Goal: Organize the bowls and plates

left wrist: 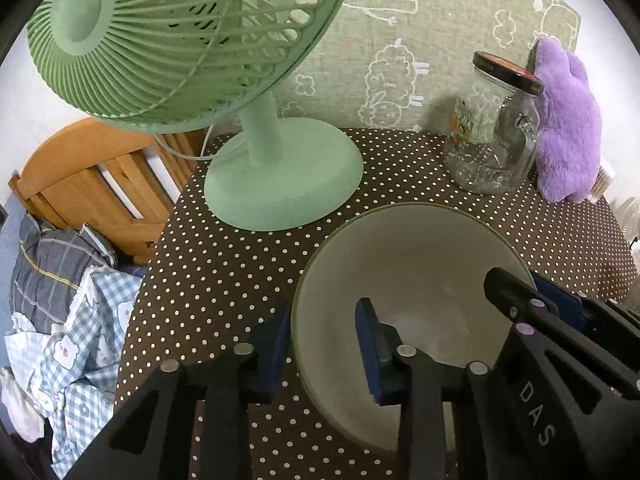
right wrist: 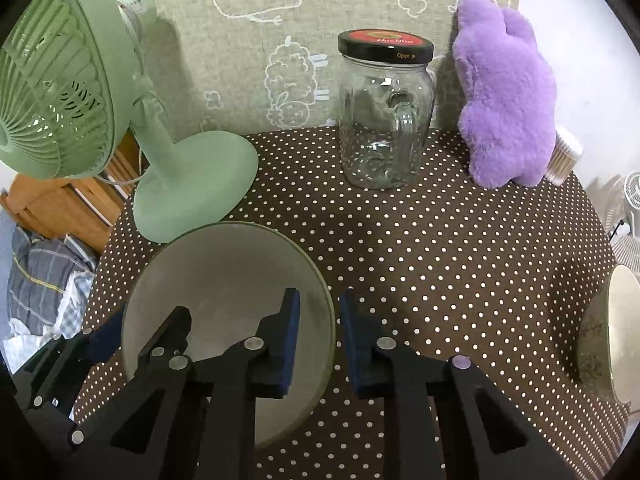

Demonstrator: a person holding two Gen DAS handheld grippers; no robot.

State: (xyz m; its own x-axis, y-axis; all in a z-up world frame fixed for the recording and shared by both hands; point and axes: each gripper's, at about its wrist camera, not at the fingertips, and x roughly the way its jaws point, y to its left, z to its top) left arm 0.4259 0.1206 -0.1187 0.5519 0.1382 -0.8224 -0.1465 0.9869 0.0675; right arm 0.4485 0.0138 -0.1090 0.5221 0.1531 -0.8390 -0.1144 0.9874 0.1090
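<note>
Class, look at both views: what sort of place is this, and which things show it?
Probably a lived-in room at home, perhaps a bedroom: a desk fan and purple plush toy on a polka-dot table, with crumpled bedding beside it.

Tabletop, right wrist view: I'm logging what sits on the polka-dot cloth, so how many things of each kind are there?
Pale grey-green round bowls: 2, one between the grippers, one at the right edge
Mint green plastic desk fan: 1
Clear glass handled jar with black lid: 1
Purple plush toy: 1
Tub of cotton swabs: 1
Total: 6
</note>
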